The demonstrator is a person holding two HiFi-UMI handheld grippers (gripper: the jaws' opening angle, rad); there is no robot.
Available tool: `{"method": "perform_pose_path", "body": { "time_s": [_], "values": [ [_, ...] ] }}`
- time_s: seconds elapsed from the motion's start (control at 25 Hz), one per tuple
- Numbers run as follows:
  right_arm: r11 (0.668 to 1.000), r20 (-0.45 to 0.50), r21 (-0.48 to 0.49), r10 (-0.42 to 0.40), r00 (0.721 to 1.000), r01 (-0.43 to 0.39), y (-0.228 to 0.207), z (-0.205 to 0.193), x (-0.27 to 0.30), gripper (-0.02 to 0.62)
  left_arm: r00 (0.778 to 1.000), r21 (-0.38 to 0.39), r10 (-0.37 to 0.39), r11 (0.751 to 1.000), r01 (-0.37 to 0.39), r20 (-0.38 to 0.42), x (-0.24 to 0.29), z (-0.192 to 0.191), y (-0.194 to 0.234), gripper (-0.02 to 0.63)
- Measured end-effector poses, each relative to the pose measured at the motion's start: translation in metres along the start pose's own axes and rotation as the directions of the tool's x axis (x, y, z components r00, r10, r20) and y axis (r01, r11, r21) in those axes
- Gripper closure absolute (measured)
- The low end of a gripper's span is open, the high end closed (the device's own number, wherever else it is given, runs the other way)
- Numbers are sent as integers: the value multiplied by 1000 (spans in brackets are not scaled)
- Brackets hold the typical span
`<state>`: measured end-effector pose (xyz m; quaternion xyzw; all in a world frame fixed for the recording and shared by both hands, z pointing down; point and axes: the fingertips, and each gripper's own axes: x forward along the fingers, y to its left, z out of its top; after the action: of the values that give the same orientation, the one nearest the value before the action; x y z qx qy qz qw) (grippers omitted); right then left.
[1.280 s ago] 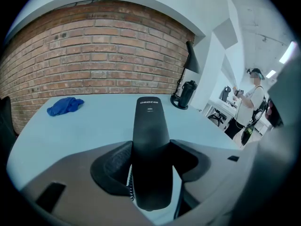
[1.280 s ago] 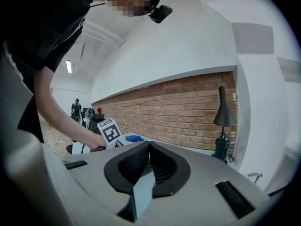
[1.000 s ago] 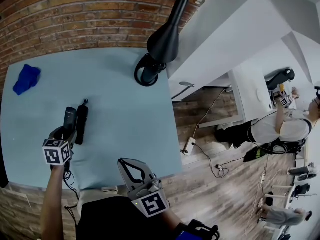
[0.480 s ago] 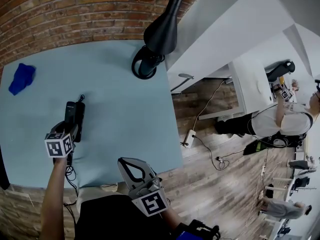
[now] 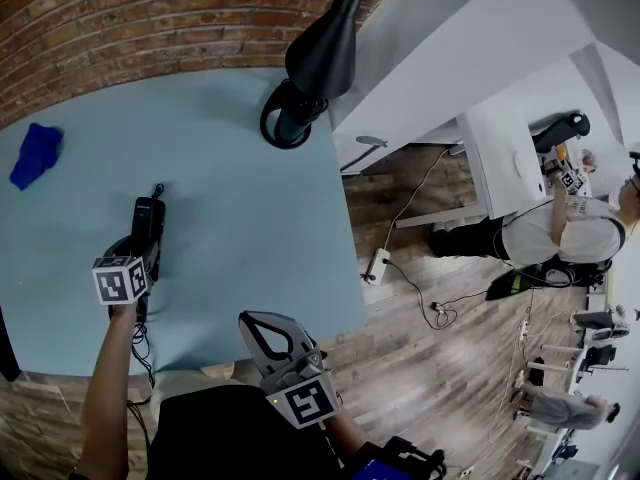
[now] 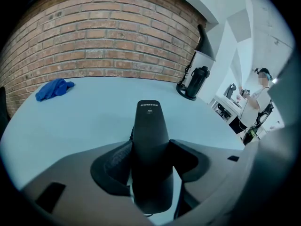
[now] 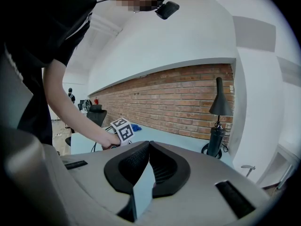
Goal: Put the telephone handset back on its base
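Jaws of the left gripper (image 6: 150, 147) are pressing on both sides of the black telephone handset (image 6: 149, 126), clamping it around its middle. The handset is pointing away from the gripper toward the brick wall (image 6: 108, 41), its printed end facing up and sitting low over the pale blue table (image 6: 84, 112). From the head view, the left gripper (image 5: 137, 253) is holding the handset (image 5: 147, 218) in the left part of the table (image 5: 240, 228), closer to the near edge than to the far one. A dark cord (image 5: 157, 190) is showing at the handset's far end. Whether the base is lying beneath the handset cannot be told.

The right gripper (image 7: 148, 145) is hanging empty, its jaws meeting at the tips. In the head view the right gripper (image 5: 264, 322) is hovering just past the table's near edge, well apart from the handset.

A blue cloth (image 5: 30, 156) is lying crumpled by the far left corner. A black lamp (image 5: 310, 68) is standing at the far right corner. A person (image 5: 560, 238) is standing in the background, beyond the white desks.
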<state>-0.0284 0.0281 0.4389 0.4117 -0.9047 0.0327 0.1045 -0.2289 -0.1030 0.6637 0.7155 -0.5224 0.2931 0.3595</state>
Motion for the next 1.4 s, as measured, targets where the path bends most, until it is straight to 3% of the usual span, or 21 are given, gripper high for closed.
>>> {"method": "perform_pose_path", "body": {
  "time_s": [0.48, 0.72, 1.4],
  "values": [
    [1000, -4, 6, 7, 1000, -7, -5, -3, 10, 569, 999, -4, -9, 1000, 8, -37, 17, -8, -8, 330],
    [1000, 2, 23, -12, 1000, 12, -10, -2, 10, 569, 999, 29, 9, 1000, -8, -49, 17, -10, -6, 330],
    [1000, -4, 12, 8, 1000, -8, -6, -10, 12, 569, 998, 58, 63, 996, -62, -30, 23, -12, -1, 330]
  ]
}}
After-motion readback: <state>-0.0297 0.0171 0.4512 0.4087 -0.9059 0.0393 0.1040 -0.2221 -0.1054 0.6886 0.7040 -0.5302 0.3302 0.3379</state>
